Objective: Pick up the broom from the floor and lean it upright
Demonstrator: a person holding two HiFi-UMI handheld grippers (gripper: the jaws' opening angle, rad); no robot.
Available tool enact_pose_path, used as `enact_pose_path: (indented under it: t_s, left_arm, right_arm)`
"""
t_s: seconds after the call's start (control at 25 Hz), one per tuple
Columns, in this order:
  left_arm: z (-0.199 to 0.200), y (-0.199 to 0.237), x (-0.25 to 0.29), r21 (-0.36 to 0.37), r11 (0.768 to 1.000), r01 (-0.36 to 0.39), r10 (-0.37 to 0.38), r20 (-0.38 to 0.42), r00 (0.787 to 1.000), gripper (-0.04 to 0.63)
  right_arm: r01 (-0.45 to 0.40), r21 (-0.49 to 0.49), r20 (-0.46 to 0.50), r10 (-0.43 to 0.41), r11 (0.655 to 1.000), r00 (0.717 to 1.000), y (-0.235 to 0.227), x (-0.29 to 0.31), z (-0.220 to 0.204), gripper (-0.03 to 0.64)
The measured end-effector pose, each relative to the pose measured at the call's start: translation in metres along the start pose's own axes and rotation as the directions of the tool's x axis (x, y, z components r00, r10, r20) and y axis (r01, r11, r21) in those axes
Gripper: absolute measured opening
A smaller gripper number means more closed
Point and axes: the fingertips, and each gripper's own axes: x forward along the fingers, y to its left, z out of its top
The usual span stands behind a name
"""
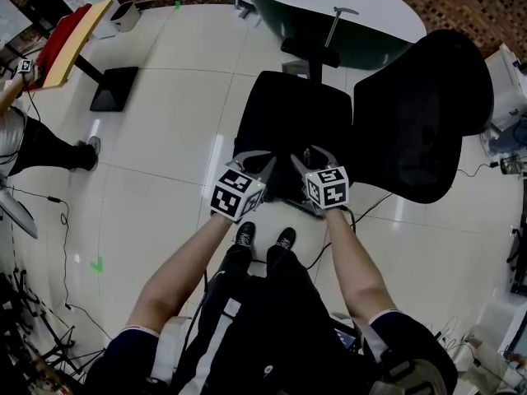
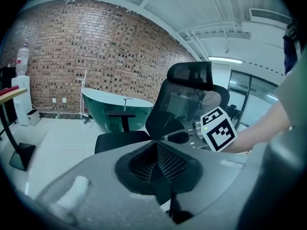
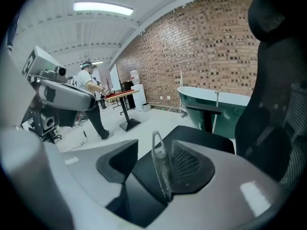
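Here, left tool point(image 1: 260, 164) closed, right tool point(image 1: 306, 156) jaws apart, over chair seat point(image 1: 288, 113).

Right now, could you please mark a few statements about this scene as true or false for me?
1. A black office chair stands just ahead of both grippers. True.
2. The right gripper's jaws are pressed together. False: they stand apart.
3. Someone is sitting in the chair. False: nobody sits in it; another person stands far off by a desk.
4. A green bathtub stands by the brick wall. True.
5. The left gripper's jaws are together, with nothing between them. True.
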Motion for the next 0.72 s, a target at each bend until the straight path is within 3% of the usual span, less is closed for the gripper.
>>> enact_pose_path:
  t_s: [0.24, 0.56, 0.72]
  left_arm:
    - [0.014, -0.017, -0.002, -0.046, 0.998, 0.054, -0.051, 0.049, 0.997, 0.002]
    - [0.055, -0.045, -0.005, 0.002, 0.993, 0.116, -0.116, 0.110, 0.987, 0.002]
    - [0.077, -0.063, -0.013, 0.047, 0.989, 0.141, -0.146, 0.138, 0.980, 0.002]
  right_arm:
    - [0.048, -0.044, 0.114, -0.043, 0.998, 0.993, 0.003, -0.046, 0.041, 0.178]
    - [0.140, -0.026, 0.302, -0.126, 0.990, 0.945, -0.001, -0.115, 0.096, 0.015]
    - [0.169, -0.014, 0.346, -0.153, 0.986, 0.926, 0.002, -0.146, 0.111, 0.003]
